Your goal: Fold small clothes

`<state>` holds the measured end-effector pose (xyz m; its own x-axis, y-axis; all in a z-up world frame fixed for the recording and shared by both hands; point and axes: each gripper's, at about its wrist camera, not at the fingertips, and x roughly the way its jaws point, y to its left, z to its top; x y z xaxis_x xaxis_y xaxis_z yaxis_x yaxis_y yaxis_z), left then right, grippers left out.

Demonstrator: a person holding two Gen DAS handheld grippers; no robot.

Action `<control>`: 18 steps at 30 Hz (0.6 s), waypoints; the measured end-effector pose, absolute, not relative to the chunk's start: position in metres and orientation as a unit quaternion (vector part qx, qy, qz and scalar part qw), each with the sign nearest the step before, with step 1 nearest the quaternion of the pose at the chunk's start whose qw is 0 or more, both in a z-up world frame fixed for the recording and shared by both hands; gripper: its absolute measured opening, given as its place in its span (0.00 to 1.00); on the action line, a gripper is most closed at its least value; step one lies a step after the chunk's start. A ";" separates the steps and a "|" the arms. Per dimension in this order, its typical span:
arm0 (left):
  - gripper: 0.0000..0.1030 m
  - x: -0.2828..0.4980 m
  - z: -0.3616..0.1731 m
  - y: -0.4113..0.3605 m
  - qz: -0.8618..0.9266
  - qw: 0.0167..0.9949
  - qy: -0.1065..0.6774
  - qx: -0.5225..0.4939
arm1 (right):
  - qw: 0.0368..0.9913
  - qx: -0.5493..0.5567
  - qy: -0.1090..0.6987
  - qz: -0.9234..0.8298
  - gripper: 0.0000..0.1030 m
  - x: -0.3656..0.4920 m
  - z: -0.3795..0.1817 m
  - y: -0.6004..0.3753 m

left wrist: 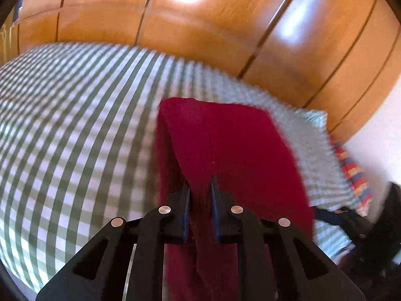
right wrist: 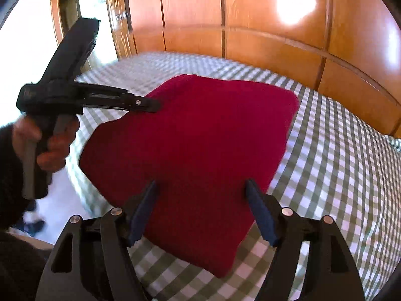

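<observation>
Nearly closed jaws are seen on the left gripper (left wrist: 200,183) at the lower centre of the left wrist view, and a fold of the red garment (left wrist: 225,145) is pinched between them. Cloth hangs below the fingers and blocks the bedding under them. A green-checked bedspread (left wrist: 75,113) fills the left and centre, wooden panelling (left wrist: 200,37) spans the top, and a striped multicoloured cloth (left wrist: 356,173) is glimpsed at the right edge; the dark shape beside it is too blurred to be told.

From the right wrist view, the right gripper (right wrist: 201,188) is held wide apart at the bottom, nothing gripped, over the near part of the red garment (right wrist: 195,138), which lies on the bedspread (right wrist: 325,175). At the left the left gripper (right wrist: 155,106) is seen at the garment's edge, grasped by a hand (right wrist: 50,143).
</observation>
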<state>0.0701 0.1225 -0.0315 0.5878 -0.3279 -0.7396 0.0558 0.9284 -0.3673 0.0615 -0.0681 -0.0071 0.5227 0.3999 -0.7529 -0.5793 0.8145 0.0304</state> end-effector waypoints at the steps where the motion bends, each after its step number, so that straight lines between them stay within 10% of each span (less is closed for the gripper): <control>1: 0.14 0.075 -0.046 0.121 -0.097 0.870 0.457 -0.154 | 0.865 -0.120 0.399 0.278 0.70 0.062 -0.016 -0.064; 18: 0.19 0.034 0.008 0.075 -0.040 0.929 0.365 -0.054 | 0.882 -0.020 0.394 0.260 0.72 0.094 0.040 -0.113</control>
